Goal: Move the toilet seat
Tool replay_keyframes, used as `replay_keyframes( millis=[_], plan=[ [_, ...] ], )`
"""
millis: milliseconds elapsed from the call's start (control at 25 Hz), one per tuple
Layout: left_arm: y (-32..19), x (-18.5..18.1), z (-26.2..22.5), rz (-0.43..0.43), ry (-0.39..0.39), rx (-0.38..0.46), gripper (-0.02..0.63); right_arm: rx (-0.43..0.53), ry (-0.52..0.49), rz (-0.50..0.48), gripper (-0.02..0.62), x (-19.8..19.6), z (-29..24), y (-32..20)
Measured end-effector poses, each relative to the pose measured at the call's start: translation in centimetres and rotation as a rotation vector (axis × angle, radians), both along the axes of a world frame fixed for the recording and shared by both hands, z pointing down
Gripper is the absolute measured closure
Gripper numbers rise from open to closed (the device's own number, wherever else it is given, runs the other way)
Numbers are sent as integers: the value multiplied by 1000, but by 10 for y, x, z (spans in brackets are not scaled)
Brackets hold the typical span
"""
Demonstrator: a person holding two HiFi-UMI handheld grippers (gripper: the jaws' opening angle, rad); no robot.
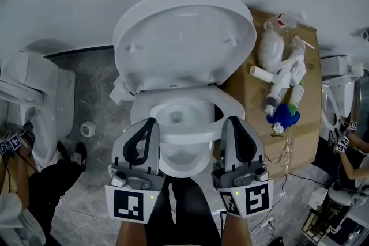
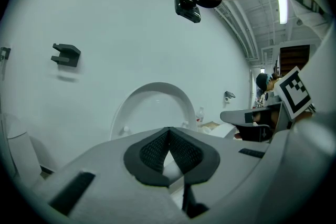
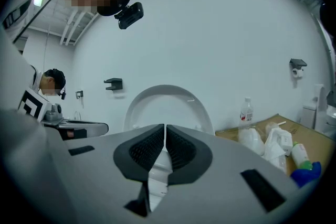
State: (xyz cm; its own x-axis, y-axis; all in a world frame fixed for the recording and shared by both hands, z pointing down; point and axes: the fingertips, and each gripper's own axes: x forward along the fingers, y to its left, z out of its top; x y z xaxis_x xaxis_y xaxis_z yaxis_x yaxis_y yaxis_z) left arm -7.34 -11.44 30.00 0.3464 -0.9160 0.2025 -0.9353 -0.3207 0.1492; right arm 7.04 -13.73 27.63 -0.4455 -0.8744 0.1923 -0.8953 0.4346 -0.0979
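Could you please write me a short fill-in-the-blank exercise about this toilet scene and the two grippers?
1. The toilet lid is ___, leaning back towards the wall.
2. The jaws of the left gripper and of the right gripper are both ___.
3. In the head view, the cardboard carrying the bottles lies to the ___ of the toilet bowl.

Missing words: raised; shut; right

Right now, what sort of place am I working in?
Probably a test or training hall, not a home bathroom: one toilet with its lid raised, a second toilet close at its left, and bottles lying on a cardboard sheet beside it.
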Motion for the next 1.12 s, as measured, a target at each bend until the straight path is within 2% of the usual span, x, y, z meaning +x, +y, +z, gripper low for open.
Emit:
replay_keyframes(
  millis=[1120],
  plan=[
    [-50,-12,-9,-2,-31,49,597,27,0,-52,574,-12,-4,-54]
  ],
)
